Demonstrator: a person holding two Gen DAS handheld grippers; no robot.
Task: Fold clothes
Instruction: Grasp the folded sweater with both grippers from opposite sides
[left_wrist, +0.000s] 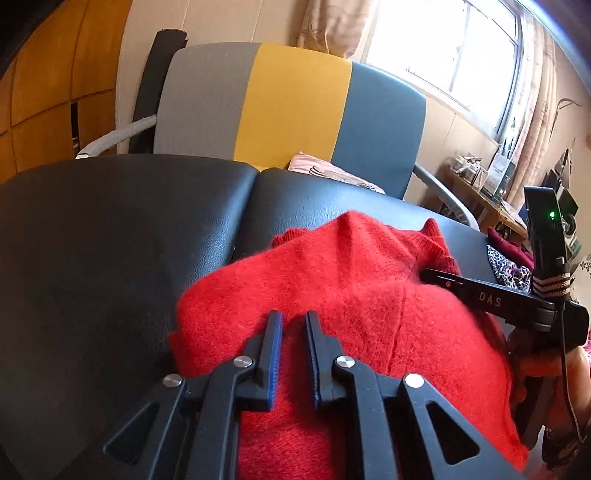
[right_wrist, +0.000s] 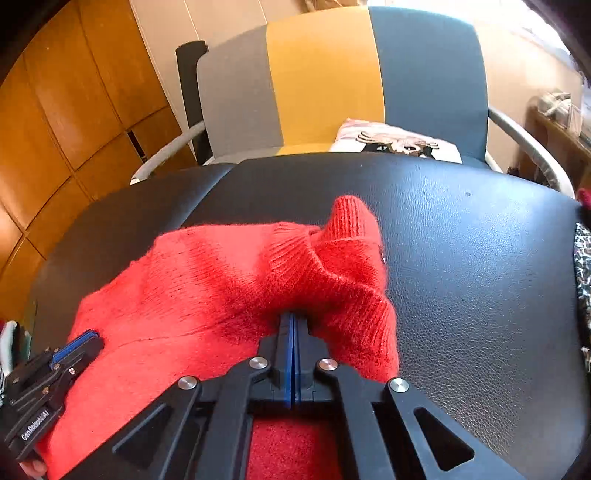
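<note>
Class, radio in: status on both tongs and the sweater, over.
Left tongs open over red sweater. Right tongs shut on sweater fold. Sweater bunched on black table. Nothing blocking.

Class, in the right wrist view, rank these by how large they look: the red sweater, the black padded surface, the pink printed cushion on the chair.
1. Black padded surface, widest.
2. Red sweater, though nearness to the camera enlarges it.
3. Pink printed cushion, clearly smallest, farther away and partly hidden.

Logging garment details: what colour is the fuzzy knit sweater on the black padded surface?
Bright red fuzzy knit sweater, clearest in the right wrist view.
</note>
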